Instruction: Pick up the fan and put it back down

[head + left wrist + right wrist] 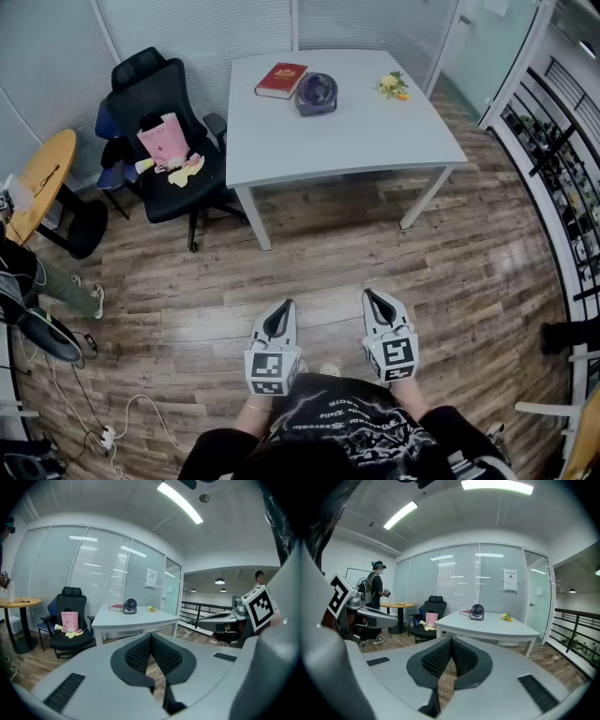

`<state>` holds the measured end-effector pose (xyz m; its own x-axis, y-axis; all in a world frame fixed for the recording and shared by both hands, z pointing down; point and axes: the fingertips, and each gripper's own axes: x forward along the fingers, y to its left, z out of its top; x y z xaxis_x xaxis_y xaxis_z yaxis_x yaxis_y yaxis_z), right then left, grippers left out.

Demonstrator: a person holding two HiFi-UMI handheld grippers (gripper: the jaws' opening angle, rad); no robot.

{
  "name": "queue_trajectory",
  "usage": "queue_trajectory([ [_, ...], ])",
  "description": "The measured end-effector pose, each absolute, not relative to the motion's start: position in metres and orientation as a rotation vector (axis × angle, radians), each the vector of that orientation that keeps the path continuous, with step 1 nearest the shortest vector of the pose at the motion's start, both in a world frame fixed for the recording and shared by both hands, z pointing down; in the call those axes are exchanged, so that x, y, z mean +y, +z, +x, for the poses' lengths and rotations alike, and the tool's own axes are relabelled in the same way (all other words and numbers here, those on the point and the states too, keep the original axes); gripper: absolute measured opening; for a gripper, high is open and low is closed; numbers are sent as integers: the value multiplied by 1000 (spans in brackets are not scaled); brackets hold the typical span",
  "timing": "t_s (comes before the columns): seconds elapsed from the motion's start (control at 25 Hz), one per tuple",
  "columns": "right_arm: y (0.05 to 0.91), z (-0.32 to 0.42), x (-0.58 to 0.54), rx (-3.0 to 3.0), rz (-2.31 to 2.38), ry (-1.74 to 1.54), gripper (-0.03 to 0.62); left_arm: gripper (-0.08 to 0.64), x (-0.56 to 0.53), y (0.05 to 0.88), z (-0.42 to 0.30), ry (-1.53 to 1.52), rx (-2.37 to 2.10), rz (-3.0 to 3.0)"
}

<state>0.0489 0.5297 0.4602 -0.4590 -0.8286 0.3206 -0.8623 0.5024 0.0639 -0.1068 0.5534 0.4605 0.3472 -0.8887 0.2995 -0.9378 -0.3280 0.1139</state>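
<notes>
Head view gives us the room from above: a floor (394, 272) of wood-grain planks, worn and matte, and on it a white table (375, 131) with a smooth, flat top, rounded corners and thin straight legs. Left of the table stands a black office chair (150, 84), padded and curved, with a pink bag (161, 139) on its seat. Close to our body we hold the left gripper (287, 305) and the right gripper (369, 295), grey hard shells with ribbed black pads; both pairs of tongs are pressed together with nothing between them, well apart from the table. On the table's far side lies a red book (280, 80), flat and stiff, and just beside it, to its right, stands the fan (317, 94), a small dark purple round cage on a short foot. We judge it light and rigid but top-heavy, its smooth plastic likely slippery and its grille easy to bend, so we would pinch the outer ring or the foot, not the thin bars. Smallest, a soft yellow flower sprig (393, 85) lies farther right.
</notes>
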Motion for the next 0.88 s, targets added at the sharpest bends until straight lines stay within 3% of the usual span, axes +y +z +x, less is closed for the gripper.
queue_trajectory([
  [0.8,459,53,543,-2506,1405,181,11,20,570,464,-101,258,-1629,2343],
  [0.88,460,54,545,-2512,1409,201,56,21,572,465,-100,230,-1611,2331],
])
